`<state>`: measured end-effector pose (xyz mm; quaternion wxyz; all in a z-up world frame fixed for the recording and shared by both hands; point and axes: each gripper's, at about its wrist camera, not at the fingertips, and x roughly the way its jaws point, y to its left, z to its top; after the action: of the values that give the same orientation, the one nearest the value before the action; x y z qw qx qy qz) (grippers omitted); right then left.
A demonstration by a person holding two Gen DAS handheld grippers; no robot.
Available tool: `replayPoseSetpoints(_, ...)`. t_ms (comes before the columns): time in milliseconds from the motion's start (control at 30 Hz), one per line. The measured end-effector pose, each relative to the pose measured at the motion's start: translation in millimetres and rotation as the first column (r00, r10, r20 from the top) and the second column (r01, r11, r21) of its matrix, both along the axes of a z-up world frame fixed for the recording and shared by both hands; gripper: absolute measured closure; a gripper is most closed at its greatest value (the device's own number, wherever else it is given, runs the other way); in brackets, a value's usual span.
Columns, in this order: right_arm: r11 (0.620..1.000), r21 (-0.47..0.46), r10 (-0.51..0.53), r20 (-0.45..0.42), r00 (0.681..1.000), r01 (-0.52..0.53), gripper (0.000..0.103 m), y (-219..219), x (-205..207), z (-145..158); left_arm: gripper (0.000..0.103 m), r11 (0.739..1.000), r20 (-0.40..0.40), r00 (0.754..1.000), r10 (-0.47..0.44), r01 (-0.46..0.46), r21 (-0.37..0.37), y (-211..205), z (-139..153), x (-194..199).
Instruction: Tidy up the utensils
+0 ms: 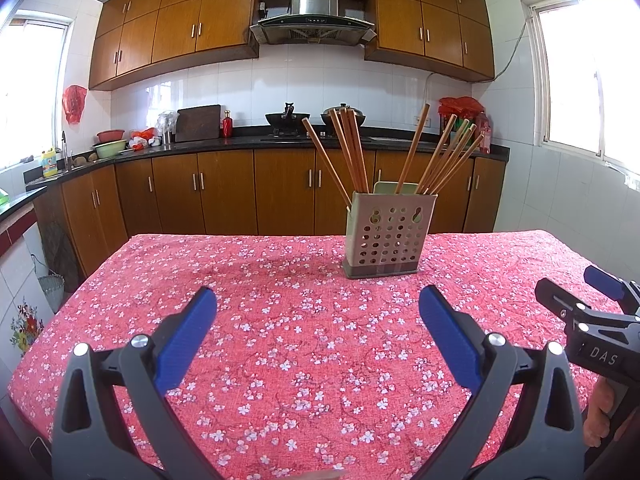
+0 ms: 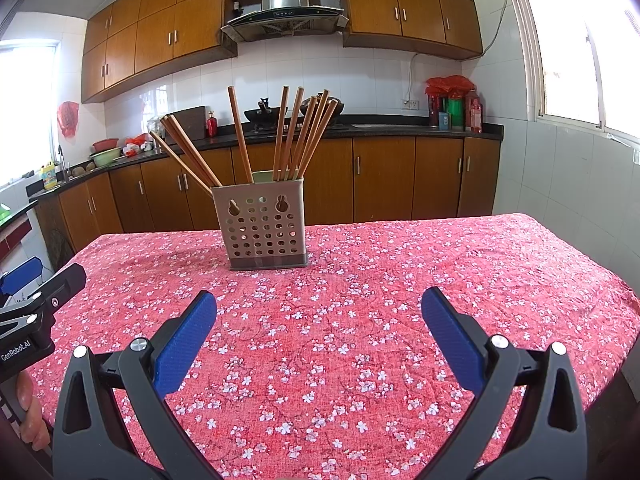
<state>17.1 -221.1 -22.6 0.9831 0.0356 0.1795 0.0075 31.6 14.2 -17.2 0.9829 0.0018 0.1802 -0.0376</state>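
- Tablecloth (image 1: 280,340), red with small white flowers, covers the whole table; its far edge runs just behind the holder, and its left and right edges fall away toward the floor.
- Bare cloth fills the wide stretch between both tools and the holder.
- Left gripper (image 1: 318,312) hovers low over the near part of the cloth, its blue pads (image 1: 188,336) spread wide with nothing between them.
- Right gripper (image 2: 319,314) hovers beside it over the same near part, also spread wide and holding nothing.
- Perforated holder (image 2: 262,230) stands upright near the far edge of the table, well apart from both tools.
- Chopsticks (image 2: 296,136) stand in the holder in two bunches: one leans out toward the left side, the other fans upward and to the right.
- A divider (image 1: 394,188) shows between the bunches, pale green above the rim.
- Kitchen counter (image 1: 248,142) with brown cabinets runs beyond the table's far edge.
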Motion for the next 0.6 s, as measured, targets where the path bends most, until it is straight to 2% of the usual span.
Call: replayPoseSetpoints(600,1.0,0.0,0.0,0.0,1.0,0.0,0.002,-0.4,0.2,0.0,0.004,1.0,-0.002,1.0,0.001,-0.001,-0.001,0.9,-2.7,-0.1)
